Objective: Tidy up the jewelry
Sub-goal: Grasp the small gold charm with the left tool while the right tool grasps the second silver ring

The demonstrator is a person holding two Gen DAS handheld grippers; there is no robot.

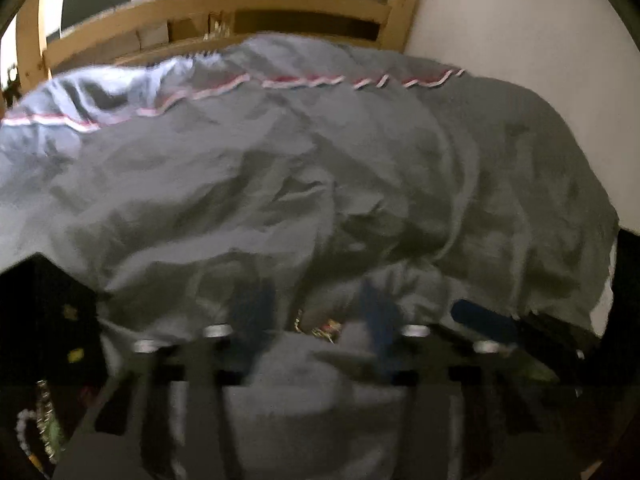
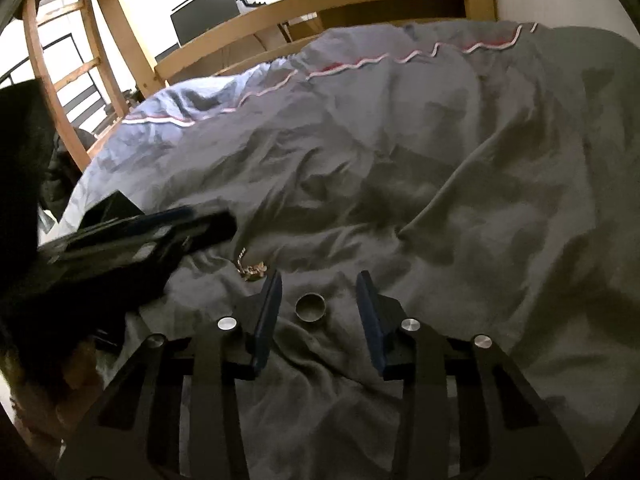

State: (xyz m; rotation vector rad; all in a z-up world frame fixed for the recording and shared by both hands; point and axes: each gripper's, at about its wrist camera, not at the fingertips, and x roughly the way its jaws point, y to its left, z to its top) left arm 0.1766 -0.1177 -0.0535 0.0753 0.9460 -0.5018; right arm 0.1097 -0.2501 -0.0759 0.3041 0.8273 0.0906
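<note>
A metal ring (image 2: 310, 307) lies on the grey duvet (image 2: 440, 184) between the fingers of my right gripper (image 2: 318, 286), which is open around it. A small heap of gold chain jewelry (image 2: 252, 270) lies just left of it. My left gripper (image 1: 316, 304) is open, blurred, low over the same heap of jewelry (image 1: 320, 327). It shows in the right wrist view (image 2: 160, 228) as a dark body at the left. A black jewelry box (image 1: 44, 320) holds beads and chains (image 1: 38, 428) at the lower left.
A wooden bed frame (image 2: 320, 4) runs along the back, with a ladder (image 2: 68, 72) at the left. A white wall (image 1: 540, 60) is at the right. A dark monitor (image 2: 204, 10) stands beyond the frame.
</note>
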